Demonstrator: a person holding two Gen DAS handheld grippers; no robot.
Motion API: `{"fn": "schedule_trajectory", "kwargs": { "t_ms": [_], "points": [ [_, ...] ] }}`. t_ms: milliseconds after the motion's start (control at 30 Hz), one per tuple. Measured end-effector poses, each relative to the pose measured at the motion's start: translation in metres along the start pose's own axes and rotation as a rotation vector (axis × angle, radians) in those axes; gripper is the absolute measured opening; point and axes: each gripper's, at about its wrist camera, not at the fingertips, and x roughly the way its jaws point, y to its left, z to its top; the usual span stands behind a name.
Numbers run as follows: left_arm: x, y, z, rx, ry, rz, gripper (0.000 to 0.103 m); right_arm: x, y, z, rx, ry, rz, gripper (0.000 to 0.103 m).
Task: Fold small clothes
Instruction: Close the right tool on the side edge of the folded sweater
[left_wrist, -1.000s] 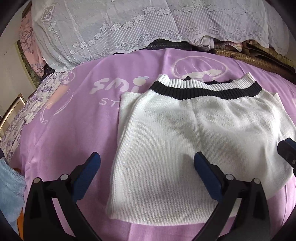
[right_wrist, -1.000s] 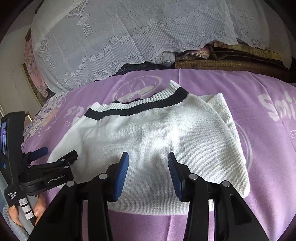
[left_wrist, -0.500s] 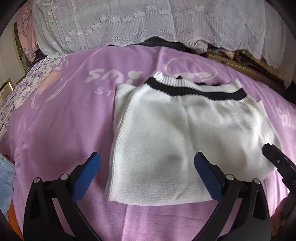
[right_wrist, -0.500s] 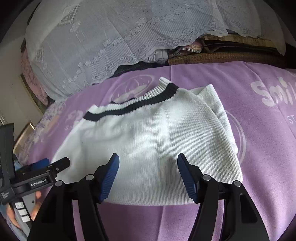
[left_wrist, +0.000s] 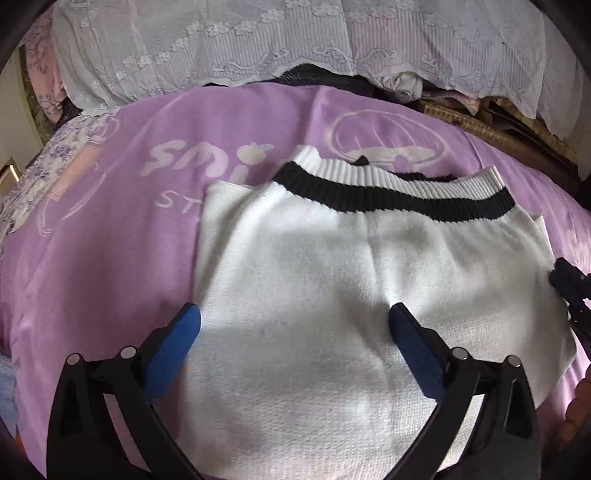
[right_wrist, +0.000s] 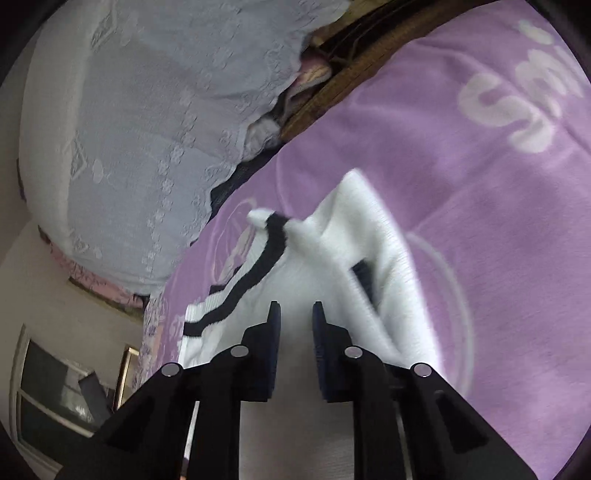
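Observation:
A white knit garment (left_wrist: 354, 288) with a black-and-white ribbed band at its far edge lies flat on the purple blanket (left_wrist: 110, 229). My left gripper (left_wrist: 295, 332) is open wide, low over the garment's near left part, touching nothing. My right gripper (right_wrist: 296, 317) is rolled sideways at the garment's (right_wrist: 306, 280) right side; its jaws stand close together with white knit between them. Its dark tip shows at the right edge of the left wrist view (left_wrist: 570, 291).
A white lace cover (left_wrist: 295, 48) drapes over piled things at the back of the bed. A woven mat edge (left_wrist: 498, 136) lies at the back right. The purple blanket (right_wrist: 480, 166) with white lettering spreads to both sides.
My right gripper has narrowed from open to nearly closed, rolled sideways and dropped onto the garment's right edge. My left gripper stays open and has moved closer over the garment.

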Motion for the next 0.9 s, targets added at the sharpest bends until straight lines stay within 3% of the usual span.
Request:
{"fn": "schedule_trajectory", "kwargs": {
  "t_ms": [33, 100, 233, 300, 367, 433, 600, 767, 900],
  "points": [
    [-0.005, 0.007, -0.002, -0.018, -0.007, 0.027, 0.099, -0.008, -0.006, 0.002, 0.019, -0.026, -0.012, 0.024],
    [-0.017, 0.019, -0.006, -0.045, -0.033, 0.048, 0.098, -0.021, -0.011, 0.001, 0.049, -0.033, -0.024, 0.040],
    [-0.044, 0.024, -0.011, -0.058, -0.089, -0.059, 0.098, -0.039, 0.019, -0.018, -0.082, -0.037, 0.021, 0.050],
    [-0.041, 0.010, -0.016, 0.001, -0.072, -0.042, 0.098, -0.036, 0.032, -0.031, -0.135, -0.004, 0.035, 0.060],
    [-0.018, -0.003, -0.023, 0.064, 0.001, 0.032, 0.099, -0.023, 0.032, -0.041, -0.154, 0.053, 0.006, 0.064],
    [-0.002, -0.003, -0.028, 0.050, 0.043, 0.010, 0.099, -0.008, 0.022, -0.048, -0.159, 0.089, -0.036, 0.062],
    [-0.021, 0.010, -0.029, -0.005, 0.029, -0.025, 0.099, -0.031, 0.030, -0.047, -0.184, 0.019, -0.048, 0.065],
    [-0.059, -0.016, -0.033, 0.067, -0.053, -0.060, 0.099, -0.062, 0.020, -0.035, -0.166, -0.057, -0.069, 0.076],
    [-0.063, -0.048, -0.025, 0.118, -0.037, -0.061, 0.099, -0.065, -0.010, -0.031, -0.080, -0.039, -0.081, 0.077]
  ]
}}
